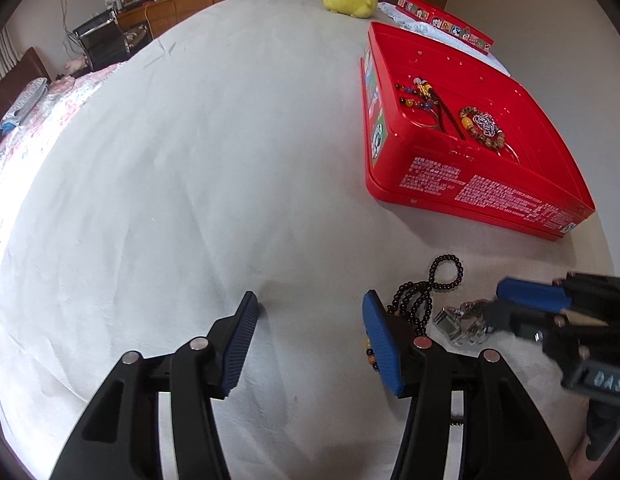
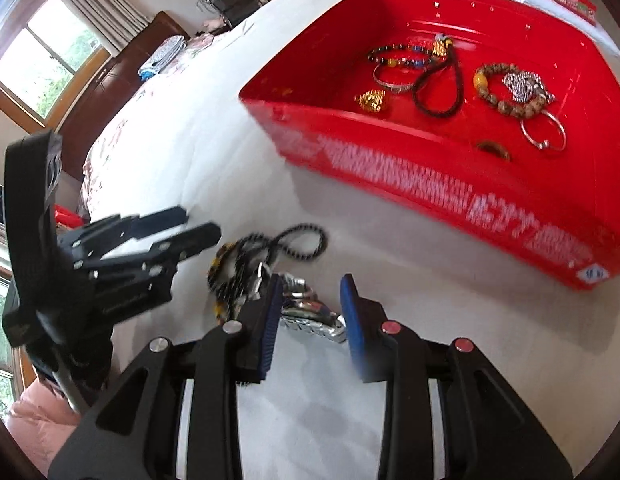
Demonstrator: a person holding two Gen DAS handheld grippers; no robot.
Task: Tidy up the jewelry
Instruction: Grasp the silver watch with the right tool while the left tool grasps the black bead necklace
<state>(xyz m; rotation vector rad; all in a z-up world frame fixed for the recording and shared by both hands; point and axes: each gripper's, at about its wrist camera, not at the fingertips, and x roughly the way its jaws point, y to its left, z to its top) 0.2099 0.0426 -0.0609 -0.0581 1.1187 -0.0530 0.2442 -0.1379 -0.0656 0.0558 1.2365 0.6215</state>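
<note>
1. We see the main risk in the tangle: the silver metal bracelet (image 2: 310,316) lies touching the black bead necklace (image 2: 298,240) on the white bedspread (image 1: 190,160), so a pinch by the right gripper (image 2: 310,300) could drag a loop of beads up with it, and the strand might fall short of the red tin (image 2: 450,200) or catch on its near wall.
2. We judge a second hazard in the bracelet itself: smooth, linked metal may slide off the blue pads (image 2: 270,312) if only one edge is caught, and it could slump as it is lifted.
3. We note a third: the two tools work close together. The left gripper (image 1: 310,320) sits just beside the same pile, its right finger touching or nearly touching the beads, so either tool could knock the other or scatter the pieces.
4. The right wrist view is blurred by motion, which suggests speed; a hasty closing could miss.
5. The right jaws stand apart, not yet closed, with the bracelet between them near the tips and resting on the bed.
6. The left jaws are spread wide and hold nothing; the necklace lies outside them, just to their right.
7. Inside the tin already lie bead bracelets (image 2: 494,92), silver bangles (image 2: 544,130) and gold pieces (image 2: 372,101).
</note>
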